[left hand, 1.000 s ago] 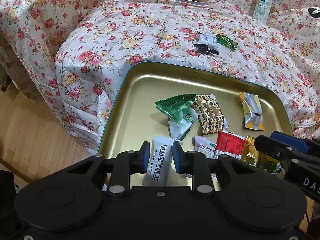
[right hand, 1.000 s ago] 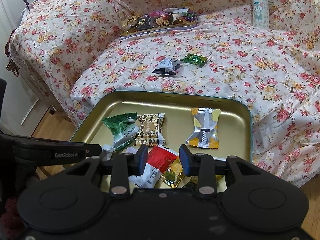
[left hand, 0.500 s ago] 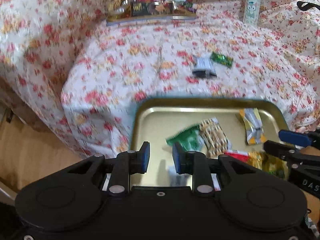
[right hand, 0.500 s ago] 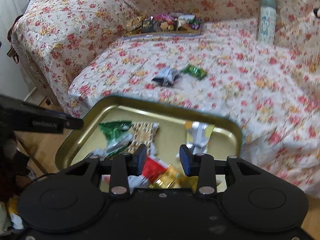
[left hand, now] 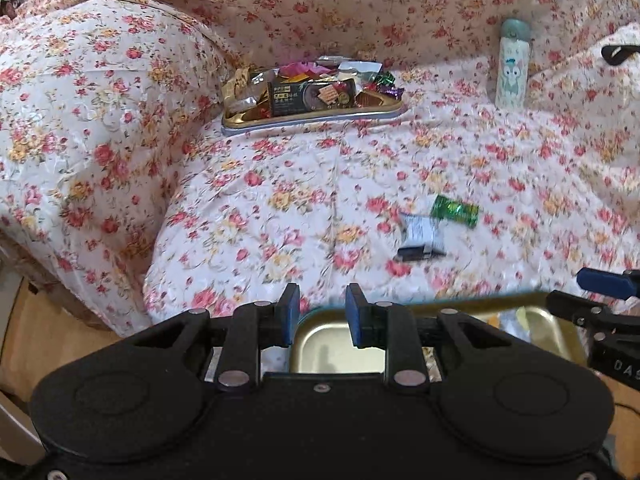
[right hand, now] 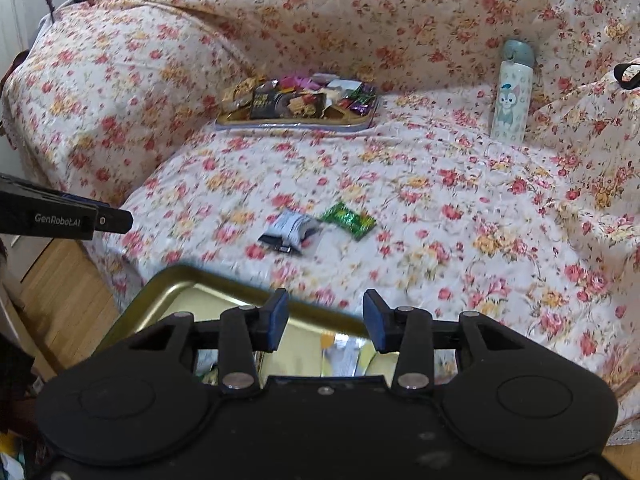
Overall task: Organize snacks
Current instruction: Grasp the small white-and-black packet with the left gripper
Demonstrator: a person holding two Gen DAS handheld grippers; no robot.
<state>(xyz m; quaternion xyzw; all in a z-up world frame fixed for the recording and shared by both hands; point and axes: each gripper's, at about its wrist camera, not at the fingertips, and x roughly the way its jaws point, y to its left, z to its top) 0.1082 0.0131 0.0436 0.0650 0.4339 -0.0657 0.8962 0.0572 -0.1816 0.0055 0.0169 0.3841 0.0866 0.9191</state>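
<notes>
1. Gold near tray [left hand: 336,344] sits at the floral sofa's [left hand: 280,208] front edge, a few packets inside.
2. Black-and-white packet [right hand: 290,232] and green packet [right hand: 349,220] lie side by side on the seat.
3. Far tray [left hand: 312,118] holds heaped snacks.
4. Left gripper [left hand: 322,312] is empty, jaws slightly apart.
5. Right gripper [right hand: 325,320] is opening, empty.

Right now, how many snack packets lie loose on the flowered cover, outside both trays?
2: a green packet and a black-and-white packet beside it, mid-cover. Others may be hidden.
</notes>
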